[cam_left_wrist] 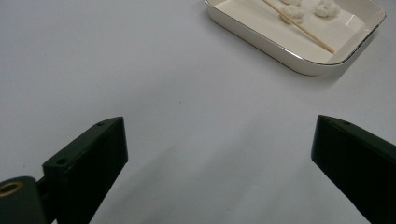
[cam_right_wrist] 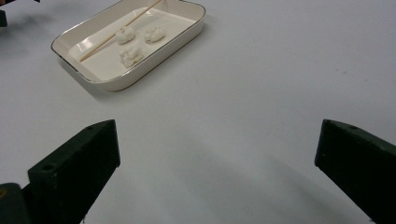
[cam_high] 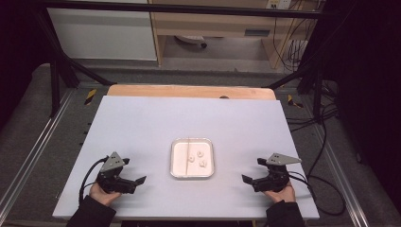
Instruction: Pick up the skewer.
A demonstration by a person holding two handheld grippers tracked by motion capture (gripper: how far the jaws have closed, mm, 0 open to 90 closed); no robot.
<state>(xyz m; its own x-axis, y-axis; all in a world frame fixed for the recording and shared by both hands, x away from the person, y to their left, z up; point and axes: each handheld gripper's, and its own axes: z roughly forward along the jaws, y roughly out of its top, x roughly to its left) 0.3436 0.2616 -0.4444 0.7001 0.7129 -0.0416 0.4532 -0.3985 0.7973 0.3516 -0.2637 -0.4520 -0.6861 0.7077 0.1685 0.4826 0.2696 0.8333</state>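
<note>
White table (cam_high: 142,123) surface is seen under a dark frame, with a grey floor and a wooden cabinet beyond the far edge. Near the middle of the table, somewhat toward the near edge, a shallow white tray (cam_high: 176,163) is set, and in it three small white lumps (cam_high: 199,153) are seen beside a thin wooden stick (cam_high: 189,153) that lies lengthwise, its far end resting on the tray's far rim.

The left tongs (cam_high: 137,182) are held near the near left corner and the right tongs (cam_high: 247,182) near the near right corner, both well apart from the tray. Both are spread wide, with nothing between the jaws, as is confirmed in the left gripper view (cam_left_wrist: 219,154) and the right gripper view (cam_right_wrist: 217,163).

Trouble is most likely to be caused by the stick: being thin and light, it could be rolled or flicked out if a jaw is brought in against the rim. The lumps look soft and could be crushed by a hard squeeze. The tray itself might be pushed across the smooth surface.

Open room is plentiful on every side of the tray, so approaches from left and right are unobstructed.
</note>
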